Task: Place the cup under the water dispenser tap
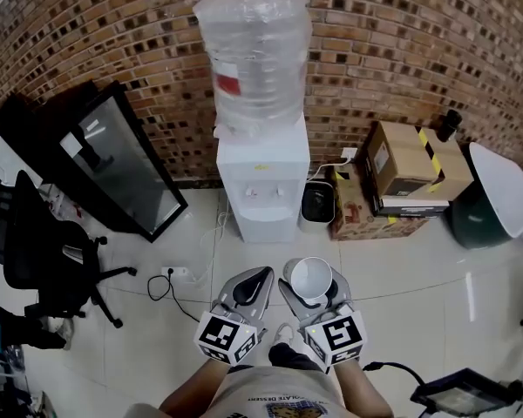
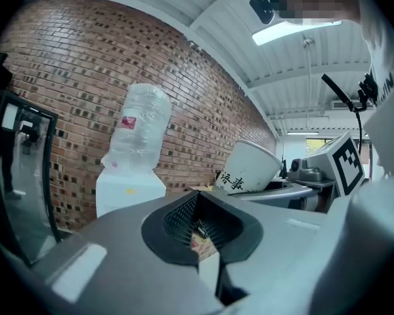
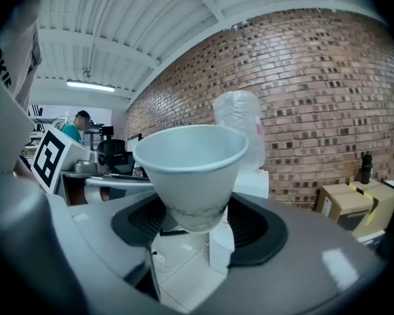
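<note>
You are holding the cup (image 3: 192, 172) in your right gripper (image 1: 312, 283), black printed characters facing sideways, well apart from the water dispenser (image 1: 263, 185) with its red-labelled bottle (image 1: 253, 55). Your left gripper (image 1: 249, 286) is sitting closed.

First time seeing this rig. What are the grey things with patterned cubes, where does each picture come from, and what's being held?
No robot here: a person holds a two-jaw gripper in each hand. The head view looks down from the person's head; the other two cameras ride on the grippers, looking along their jaws. The right gripper is closed on a white paper cup. The left gripper is shut and empty. Ahead, on the tiled floor, stands a white water dispenser against a brick wall, cardboard boxes nearby.
</note>
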Motion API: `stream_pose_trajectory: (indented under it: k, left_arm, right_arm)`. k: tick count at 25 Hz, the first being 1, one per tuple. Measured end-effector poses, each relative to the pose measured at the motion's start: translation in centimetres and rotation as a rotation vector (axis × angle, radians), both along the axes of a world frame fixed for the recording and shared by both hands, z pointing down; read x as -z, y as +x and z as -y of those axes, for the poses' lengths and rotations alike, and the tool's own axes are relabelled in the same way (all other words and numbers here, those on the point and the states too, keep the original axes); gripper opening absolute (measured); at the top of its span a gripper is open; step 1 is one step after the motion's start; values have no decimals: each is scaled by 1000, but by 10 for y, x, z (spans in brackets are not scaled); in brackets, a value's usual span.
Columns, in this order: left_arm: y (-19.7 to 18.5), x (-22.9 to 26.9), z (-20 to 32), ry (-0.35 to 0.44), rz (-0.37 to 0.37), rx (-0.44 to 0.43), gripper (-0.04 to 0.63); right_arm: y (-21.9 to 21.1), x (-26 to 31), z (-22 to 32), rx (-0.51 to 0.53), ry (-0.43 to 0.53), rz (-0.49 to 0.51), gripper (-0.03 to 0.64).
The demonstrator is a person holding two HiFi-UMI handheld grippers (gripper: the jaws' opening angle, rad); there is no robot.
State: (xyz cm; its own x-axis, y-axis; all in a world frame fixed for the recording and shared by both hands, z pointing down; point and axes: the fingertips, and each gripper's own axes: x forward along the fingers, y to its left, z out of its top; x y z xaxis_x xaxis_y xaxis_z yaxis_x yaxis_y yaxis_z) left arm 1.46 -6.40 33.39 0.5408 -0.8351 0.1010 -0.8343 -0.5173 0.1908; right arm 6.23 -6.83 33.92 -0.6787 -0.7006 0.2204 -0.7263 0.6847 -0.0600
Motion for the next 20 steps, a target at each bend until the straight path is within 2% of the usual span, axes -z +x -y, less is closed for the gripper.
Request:
stream_pose_trajectory:
  k: [7,13,20]
  left_arm:
    - [6,2,26,-8,28,43,-17]
    - [0,1,40,-7,19,81,-17]
    - [-5,-15,64,0,0,80,-17]
  right_arm:
    - [4,-4,33,58,10,7,298]
    - [3,-5,59,51,25,-3,298]
    - [-3,-28,86,39,7,-31,298]
